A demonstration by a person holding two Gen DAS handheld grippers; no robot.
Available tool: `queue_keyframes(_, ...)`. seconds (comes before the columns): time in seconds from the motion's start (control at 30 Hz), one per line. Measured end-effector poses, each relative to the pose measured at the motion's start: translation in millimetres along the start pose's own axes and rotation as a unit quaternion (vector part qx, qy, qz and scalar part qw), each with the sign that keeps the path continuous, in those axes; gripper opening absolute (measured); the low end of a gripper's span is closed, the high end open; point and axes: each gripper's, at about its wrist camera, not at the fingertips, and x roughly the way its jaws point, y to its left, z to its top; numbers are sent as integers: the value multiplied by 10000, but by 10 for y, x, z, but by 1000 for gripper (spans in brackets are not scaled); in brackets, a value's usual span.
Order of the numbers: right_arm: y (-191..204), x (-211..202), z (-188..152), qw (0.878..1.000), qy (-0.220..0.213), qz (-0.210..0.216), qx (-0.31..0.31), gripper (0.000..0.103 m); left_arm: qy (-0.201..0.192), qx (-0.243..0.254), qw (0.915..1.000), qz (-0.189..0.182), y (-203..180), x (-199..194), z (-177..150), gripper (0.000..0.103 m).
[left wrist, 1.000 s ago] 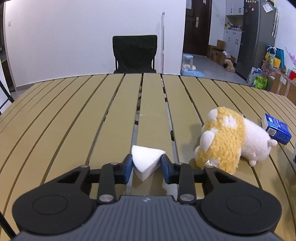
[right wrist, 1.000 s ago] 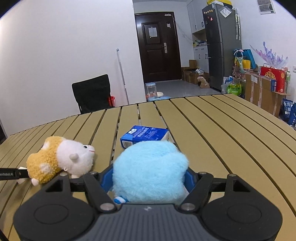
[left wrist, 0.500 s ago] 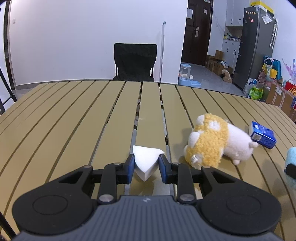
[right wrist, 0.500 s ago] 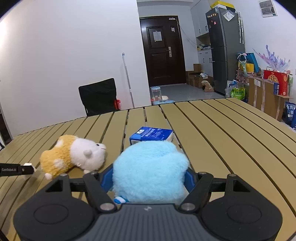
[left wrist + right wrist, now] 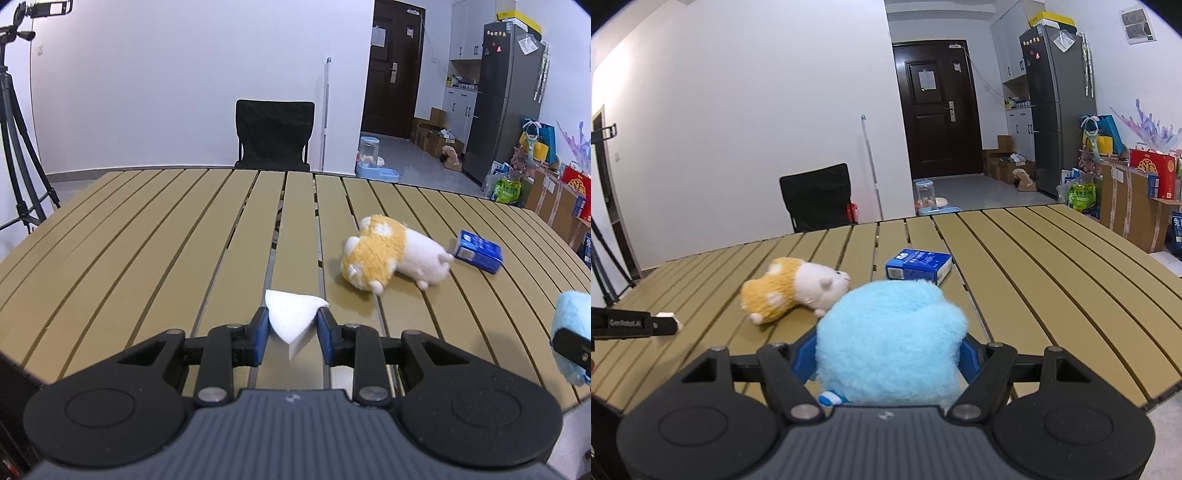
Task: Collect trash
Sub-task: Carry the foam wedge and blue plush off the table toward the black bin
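Observation:
My left gripper point(image 5: 291, 332) is shut on a white wedge-shaped piece of foam point(image 5: 293, 317), held above the slatted wooden table point(image 5: 147, 240). A fluffy light-blue plush toy point(image 5: 890, 339) fills my right gripper point(image 5: 888, 360), whose blue pads press on both its sides. In the left wrist view that blue plush point(image 5: 570, 325) shows at the right edge. The right wrist view catches the left gripper's finger point(image 5: 631, 324) with the foam tip point(image 5: 666, 316) at the far left. A blue carton point(image 5: 919, 264) lies on the table beyond the plush.
An orange-and-white plush animal point(image 5: 391, 258) lies on its side mid-table, beside the blue carton point(image 5: 478, 250). A black chair point(image 5: 275, 134) stands behind the far table edge. A tripod point(image 5: 18, 147) is at left; a fridge point(image 5: 1058, 107) and boxes fill the right.
Both grippers have pulled back and risen a little, each keeping its load. The plush animal and the carton now look farther away.

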Motion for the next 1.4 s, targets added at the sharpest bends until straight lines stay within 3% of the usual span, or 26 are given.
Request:
queue_keyframes(0.7, 247, -1102, -505, 9990, -1, 396, -229, 72, -122, 363, 9992, -143, -109, -1193, -783, 28)
queue_keyframes(1.1, 332, -1393, -972, 9978, 306, 482, -345, 72, 237, 466, 9985, -142, -55, -1408, -1351, 28)
queue_keyframes(1.4, 287, -1427, -1376, 9958, 726, 432, -363, 72, 707, 535, 9960, -116, -12, -1298, -1780, 28)
